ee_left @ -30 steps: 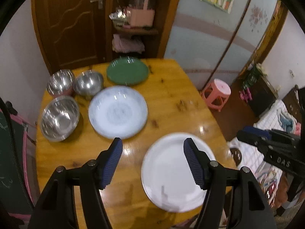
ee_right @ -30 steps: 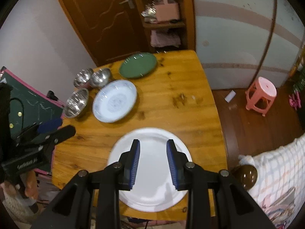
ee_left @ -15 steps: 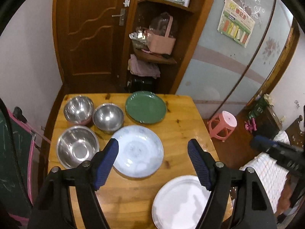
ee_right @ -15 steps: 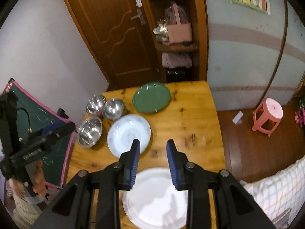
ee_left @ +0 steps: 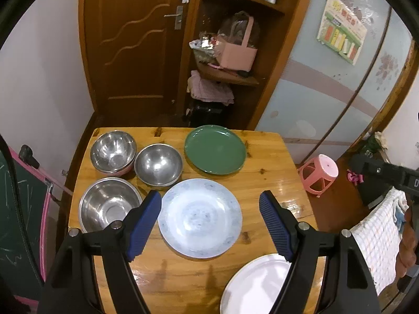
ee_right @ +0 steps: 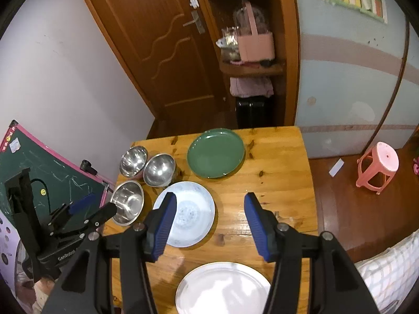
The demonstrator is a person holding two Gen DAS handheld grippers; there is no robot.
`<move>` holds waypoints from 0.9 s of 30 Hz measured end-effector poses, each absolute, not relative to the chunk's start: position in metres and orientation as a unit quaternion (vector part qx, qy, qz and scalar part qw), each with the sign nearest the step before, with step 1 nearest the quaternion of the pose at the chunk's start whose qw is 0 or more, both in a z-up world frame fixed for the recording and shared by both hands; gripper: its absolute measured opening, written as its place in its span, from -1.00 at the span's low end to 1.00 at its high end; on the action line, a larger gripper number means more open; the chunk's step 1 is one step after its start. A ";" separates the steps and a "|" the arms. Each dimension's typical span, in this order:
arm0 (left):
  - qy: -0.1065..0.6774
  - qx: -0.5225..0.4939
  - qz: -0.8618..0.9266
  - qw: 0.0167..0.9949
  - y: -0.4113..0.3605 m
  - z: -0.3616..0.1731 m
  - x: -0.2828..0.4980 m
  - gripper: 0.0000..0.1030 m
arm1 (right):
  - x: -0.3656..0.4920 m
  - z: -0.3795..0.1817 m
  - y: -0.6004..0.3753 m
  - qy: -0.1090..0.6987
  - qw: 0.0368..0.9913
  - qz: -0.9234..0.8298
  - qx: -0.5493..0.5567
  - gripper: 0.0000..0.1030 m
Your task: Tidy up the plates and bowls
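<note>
The three round stainless-steel bowls (ee_left: pixel 110 206) cluster at the wooden counter's (ee_left: pixel 269 162) far left corner, plates to their right, so, with the left claw (ee_left: pixel 209 225) apart and the right claw (ee_right: pixel 209 225), just opening, empty, nest bowls by rim first.

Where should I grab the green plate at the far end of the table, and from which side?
Take the green plate by its raised rim, one finger over and one under. It lies flat on the table, so only the edge offers a grip. Its right edge seems best: bare wood lies there, while the steel bowl crowds its left side.
</note>
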State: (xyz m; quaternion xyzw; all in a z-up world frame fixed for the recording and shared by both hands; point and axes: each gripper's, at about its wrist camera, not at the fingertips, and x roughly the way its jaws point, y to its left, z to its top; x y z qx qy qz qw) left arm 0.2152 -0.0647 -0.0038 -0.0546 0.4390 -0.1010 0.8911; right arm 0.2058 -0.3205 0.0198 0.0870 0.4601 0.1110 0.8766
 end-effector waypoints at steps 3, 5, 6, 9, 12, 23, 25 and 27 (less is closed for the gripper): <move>0.448 -0.059 -0.093 0.887 -0.061 -0.016 0.225 0.47 | 0.219 0.004 -0.315 0.476 0.869 0.111 0.078 0.04; 0.458 -0.062 -0.086 0.883 -0.059 -0.029 0.235 0.47 | 0.230 -0.012 -0.312 0.491 0.861 0.110 0.076 0.04; 0.463 -0.063 -0.082 0.880 -0.058 -0.035 0.239 0.47 | 0.235 -0.020 -0.310 0.499 0.857 0.110 0.073 0.04; 0.489 -0.068 -0.068 0.867 -0.055 -0.064 0.253 0.47 | 0.251 -0.046 -0.304 0.523 0.843 0.106 0.068 0.04; 0.513 -0.075 -0.059 0.853 -0.051 -0.090 0.263 0.47 | 0.269 -0.073 -0.298 0.549 0.826 0.109 0.068 0.04; 0.581 -0.111 -0.017 0.806 -0.025 -0.171 0.269 0.47 | 0.310 -0.165 -0.278 0.624 0.770 0.111 0.070 -0.10; 0.586 -0.121 -0.014 0.801 -0.021 -0.178 0.268 0.43 | 0.313 -0.177 -0.273 0.634 0.761 0.116 0.072 -0.23; 0.592 -0.131 -0.013 0.795 -0.018 -0.184 0.268 0.33 | 0.315 -0.185 -0.269 0.638 0.758 0.119 0.072 -0.32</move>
